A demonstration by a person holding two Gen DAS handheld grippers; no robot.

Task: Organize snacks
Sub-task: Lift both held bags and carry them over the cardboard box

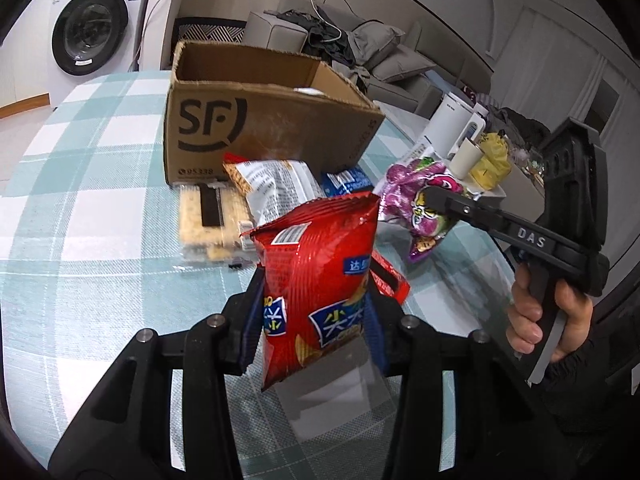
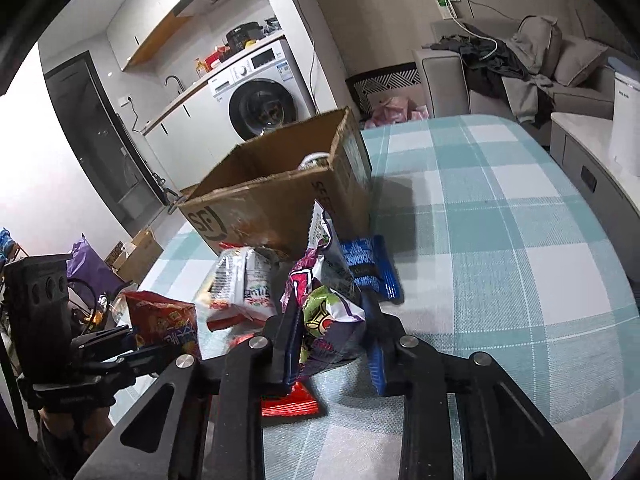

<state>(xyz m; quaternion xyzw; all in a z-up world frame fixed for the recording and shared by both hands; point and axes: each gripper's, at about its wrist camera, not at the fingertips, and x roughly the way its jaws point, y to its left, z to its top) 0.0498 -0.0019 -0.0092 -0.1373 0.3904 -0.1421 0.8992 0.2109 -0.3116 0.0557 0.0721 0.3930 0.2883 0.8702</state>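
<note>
My left gripper [image 1: 316, 312] is shut on a red chip bag [image 1: 320, 264], held upright above the checked tablecloth [image 1: 100, 208]. To its right, my right gripper [image 1: 434, 196] is shut on a purple and green snack bag [image 1: 412, 196]. In the right wrist view that bag [image 2: 324, 312] is pinched between the blue pads of the right gripper [image 2: 332, 340], and the red bag [image 2: 164, 320] hangs at the far left. An open SF cardboard box [image 1: 248, 120] stands behind the remaining snacks: a cracker pack [image 1: 208, 216], a white bag [image 1: 276, 184], a blue packet [image 2: 372, 268] and a flat red packet [image 2: 288, 404].
A white appliance [image 1: 452, 120], a cup [image 1: 466, 158] and a yellow bag [image 1: 490, 156] sit on a side unit to the right. A washing machine [image 2: 260, 100] and a sofa [image 2: 520, 76] with clothes stand beyond the table. A white object lies inside the box.
</note>
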